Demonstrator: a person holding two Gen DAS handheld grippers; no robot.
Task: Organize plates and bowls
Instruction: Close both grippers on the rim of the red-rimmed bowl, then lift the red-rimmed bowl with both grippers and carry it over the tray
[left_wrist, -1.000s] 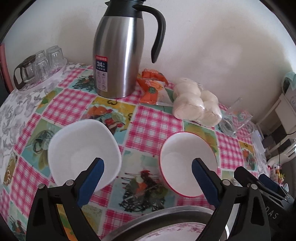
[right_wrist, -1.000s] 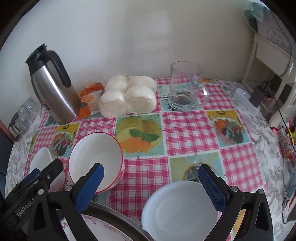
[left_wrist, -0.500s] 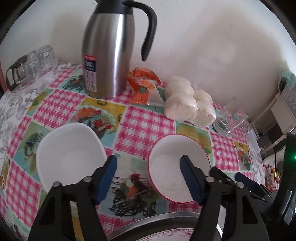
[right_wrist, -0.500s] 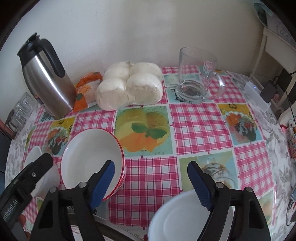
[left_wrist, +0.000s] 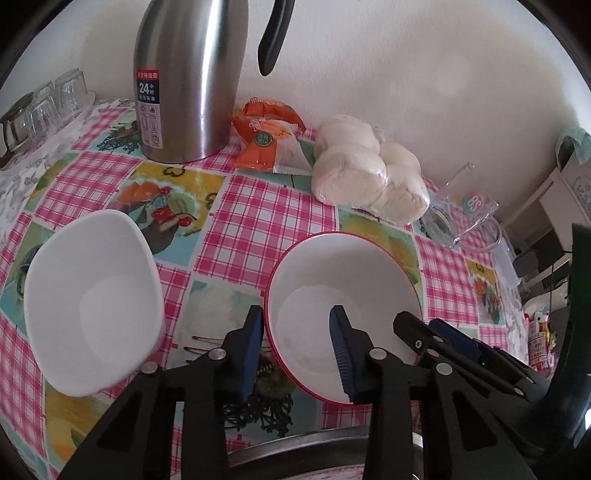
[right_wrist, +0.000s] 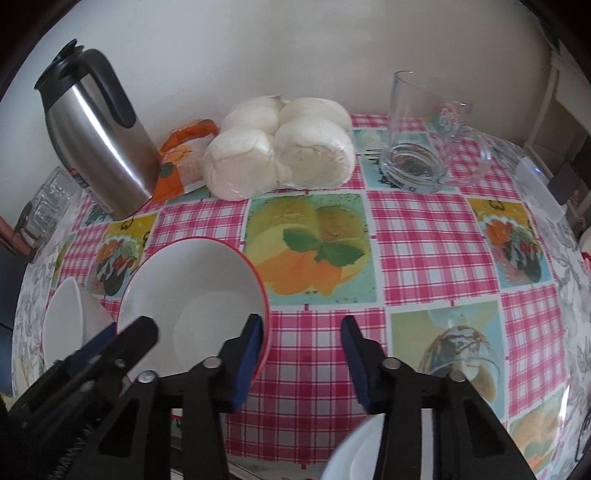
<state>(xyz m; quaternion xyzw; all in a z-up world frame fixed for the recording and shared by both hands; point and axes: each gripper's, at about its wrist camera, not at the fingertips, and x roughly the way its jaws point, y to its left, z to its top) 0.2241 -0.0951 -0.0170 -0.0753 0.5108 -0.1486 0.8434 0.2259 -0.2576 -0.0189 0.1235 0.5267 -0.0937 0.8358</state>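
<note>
A red-rimmed white bowl (left_wrist: 343, 280) stands on the checked tablecloth. My left gripper (left_wrist: 296, 312) straddles its near left rim, one finger outside and one inside. Its jaws are closing, and a gap still shows at the rim. A plain white bowl (left_wrist: 92, 295) sits to the left, untouched. In the right wrist view my right gripper (right_wrist: 301, 320) hangs at the right rim of the red-rimmed bowl (right_wrist: 192, 295). Its jaws are closing with mostly tablecloth between them and its left finger against the rim. A white plate (right_wrist: 354, 450) lies under its right finger.
A steel thermos (left_wrist: 184, 81), an orange packet (left_wrist: 266, 136), bagged white buns (left_wrist: 365, 173) and a glass mug (right_wrist: 421, 140) line the wall. Small glasses (left_wrist: 40, 107) stand far left. A metal basin rim (left_wrist: 314, 439) is at the near edge.
Both grippers have sunk toward the red-rimmed bowl and their jaws have narrowed a lot. The left one now straddles the bowl's rim.
</note>
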